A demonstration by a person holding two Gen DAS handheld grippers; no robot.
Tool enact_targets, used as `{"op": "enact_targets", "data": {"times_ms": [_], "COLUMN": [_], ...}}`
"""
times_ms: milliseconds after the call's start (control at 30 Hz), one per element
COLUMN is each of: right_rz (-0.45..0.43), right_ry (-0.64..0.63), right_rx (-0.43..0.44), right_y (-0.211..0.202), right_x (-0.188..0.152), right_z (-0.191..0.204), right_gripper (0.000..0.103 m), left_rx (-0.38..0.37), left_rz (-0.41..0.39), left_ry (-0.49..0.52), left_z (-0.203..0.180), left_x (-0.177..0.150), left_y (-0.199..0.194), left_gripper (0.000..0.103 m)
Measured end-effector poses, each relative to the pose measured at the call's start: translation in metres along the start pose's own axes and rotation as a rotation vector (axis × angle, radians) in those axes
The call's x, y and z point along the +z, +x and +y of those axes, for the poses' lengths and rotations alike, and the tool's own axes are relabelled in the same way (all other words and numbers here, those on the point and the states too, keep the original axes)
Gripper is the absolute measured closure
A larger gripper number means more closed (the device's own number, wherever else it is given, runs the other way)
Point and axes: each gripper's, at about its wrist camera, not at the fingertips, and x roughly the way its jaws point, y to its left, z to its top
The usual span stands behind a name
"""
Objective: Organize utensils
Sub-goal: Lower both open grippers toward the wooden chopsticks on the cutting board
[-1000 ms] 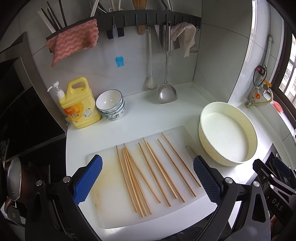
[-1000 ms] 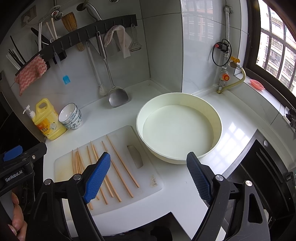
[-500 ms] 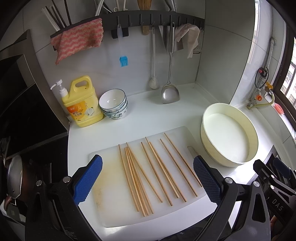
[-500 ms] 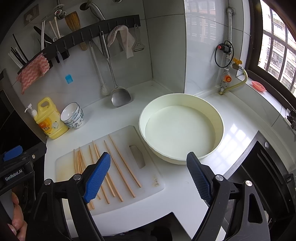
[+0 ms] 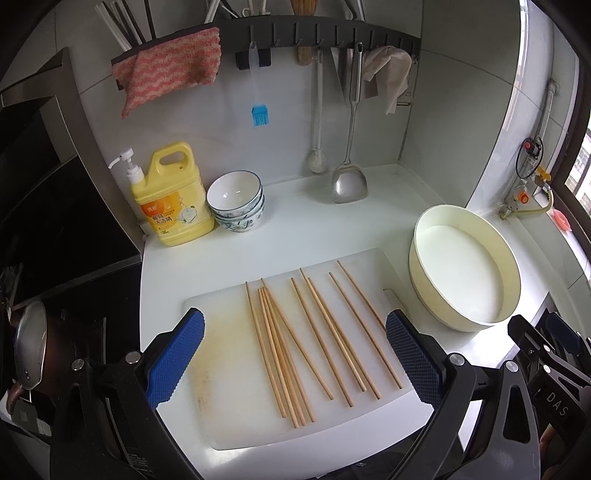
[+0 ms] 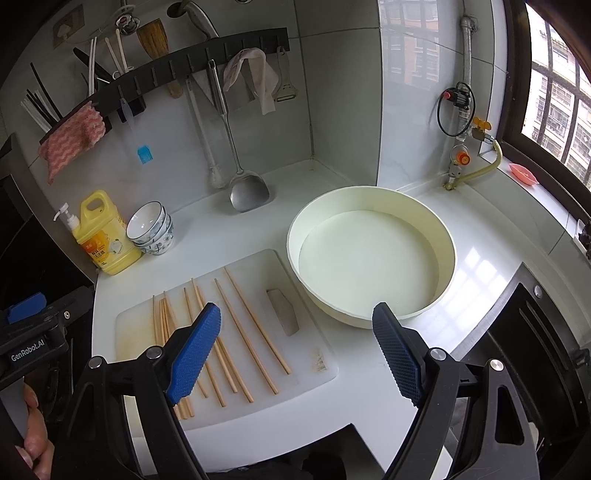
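Several wooden chopsticks (image 5: 317,339) lie spread on a white cutting board (image 5: 229,406), also shown in the right wrist view (image 6: 255,336) on the board (image 6: 306,373). My left gripper (image 5: 293,362) is open and empty, held above the board with the chopsticks between its blue pads. My right gripper (image 6: 295,354) is open and empty, above the board's right end, near the cream basin (image 6: 369,258). The wall rack (image 5: 314,33) holds black and white chopsticks (image 5: 125,26) at its left end.
A yellow soap bottle (image 5: 171,201) and stacked bowls (image 5: 236,201) stand behind the board. A metal spatula (image 5: 349,181), brush and cloths hang from the rack. The basin (image 5: 465,273) sits right of the board. A stove and pan (image 5: 29,339) lie left.
Both grippers have drawn back and up slightly, so the scene sits lower in view. Jaws stay open; the chopsticks have not moved.
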Motion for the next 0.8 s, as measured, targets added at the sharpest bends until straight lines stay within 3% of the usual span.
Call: {"op": "enact_targets", "data": {"times_ms": [433,633,800], "right_rz": [0.034,0.035,0.058], "right_ry": [-0.105,-0.258,-0.290], "right_rx": [0.111,0.110,0.132], "right_y": [0.048,0.075,0.101], "right_x": [-0.030,-0.055,-0.060], "right_z": [0.049,0.066,0.056], "right_gripper": [0.023,0.023,0.023], "left_rx": [0.112,0.058,0.048], "left_rz": [0.029,0.053,0.067], "left_ry": [-0.088,-0.069,-0.113], "left_z": [0.087,0.096,0.088], "left_x": [-0.028,-0.056,-0.075], "left_y": [0.045,0.080,0.097], "left_gripper": [0.006,0.006,0.006]}}
